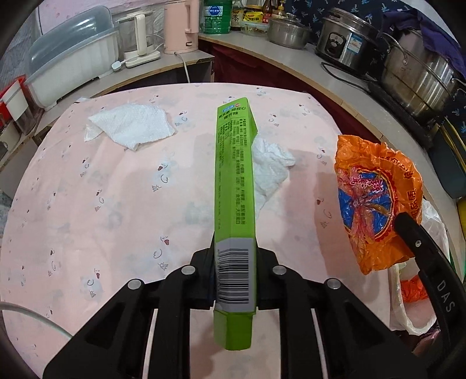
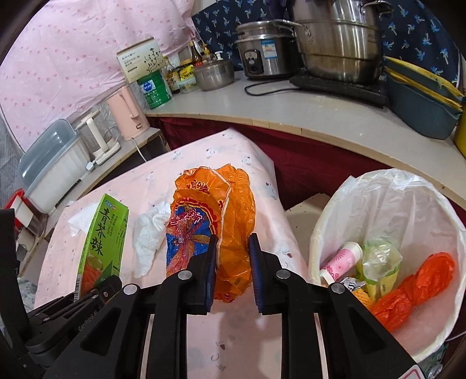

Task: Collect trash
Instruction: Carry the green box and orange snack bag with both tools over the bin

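Observation:
My left gripper (image 1: 235, 274) is shut on a long green carton (image 1: 234, 180) and holds it above the pink tablecloth; the carton also shows at the left of the right wrist view (image 2: 102, 245). My right gripper (image 2: 232, 271) is shut on a crumpled orange plastic bag (image 2: 221, 210), lifted over the table's right side; it shows at the right of the left wrist view (image 1: 375, 204). Two crumpled white tissues lie on the cloth, one far left (image 1: 131, 126) and one behind the carton (image 1: 271, 166). A white-lined bin (image 2: 343, 204) with trash in it stands at the right.
A pink-clothed table (image 1: 116, 218) sits below a curved counter (image 2: 320, 116) with steel pots (image 2: 337, 43), a rice cooker (image 2: 268, 52), a pink kettle (image 1: 180, 26) and a lidded white box (image 1: 75, 58). A blue basin (image 2: 419, 108) stands at the far right.

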The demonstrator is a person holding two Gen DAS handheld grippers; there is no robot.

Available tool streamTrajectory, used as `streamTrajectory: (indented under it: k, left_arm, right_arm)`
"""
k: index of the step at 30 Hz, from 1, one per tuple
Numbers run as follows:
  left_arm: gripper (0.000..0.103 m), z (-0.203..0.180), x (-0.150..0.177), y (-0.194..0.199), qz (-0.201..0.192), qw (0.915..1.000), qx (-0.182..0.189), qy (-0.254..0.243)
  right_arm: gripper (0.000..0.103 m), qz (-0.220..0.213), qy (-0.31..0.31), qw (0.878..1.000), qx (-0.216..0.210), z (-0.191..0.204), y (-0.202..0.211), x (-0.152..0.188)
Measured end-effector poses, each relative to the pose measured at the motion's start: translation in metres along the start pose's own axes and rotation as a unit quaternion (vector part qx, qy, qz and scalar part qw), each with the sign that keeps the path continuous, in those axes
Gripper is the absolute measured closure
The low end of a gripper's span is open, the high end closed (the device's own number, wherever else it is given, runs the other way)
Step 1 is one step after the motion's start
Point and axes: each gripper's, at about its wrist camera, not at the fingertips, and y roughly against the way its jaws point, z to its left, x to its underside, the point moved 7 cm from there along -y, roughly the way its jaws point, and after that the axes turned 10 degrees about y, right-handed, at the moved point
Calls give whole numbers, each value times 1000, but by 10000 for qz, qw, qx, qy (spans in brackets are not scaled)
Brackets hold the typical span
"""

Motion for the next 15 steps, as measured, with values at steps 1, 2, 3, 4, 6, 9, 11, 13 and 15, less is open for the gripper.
streamTrajectory:
  k: [1, 2, 3, 4, 6, 9, 11, 13, 15]
  left_arm:
    - [86, -3, 0, 5, -46, 10000, 19, -36]
    - [86, -6, 0, 10, -88, 9999, 40, -78]
    - [86, -10, 0, 17, -142, 9998, 69, -126]
    - [86, -13, 1, 22, -180, 9997, 90, -159]
    - [86, -21, 3, 33, -256, 9993, 141, -228]
    - [86, -31, 5, 45, -337, 9987, 203, -324]
    - [86, -38, 8, 53, -385, 9981, 246, -402]
    - [86, -44, 12, 58, -428, 9975, 288, -479]
    - [86, -53, 16, 65, -475, 9967, 329, -571]
  right_arm:
    - [83, -45, -7, 10000, 10, -1, 6, 0]
    - [83, -81, -12, 10000, 22, -2, 11, -1]
    - [83, -117, -18, 9999, 31, -4, 16, -3]
    - [83, -159, -31, 9999, 41, -5, 22, -4]
    - [83, -233, -63, 9997, 53, -9, 32, -4]
    - [83, -352, -105, 9993, 87, -15, 47, -6]
    - [83, -416, -136, 9990, 116, -19, 56, -5]
    - [83, -481, -175, 9986, 144, -25, 65, -5]
    - [83, -539, -216, 9982, 181, -31, 74, -5]
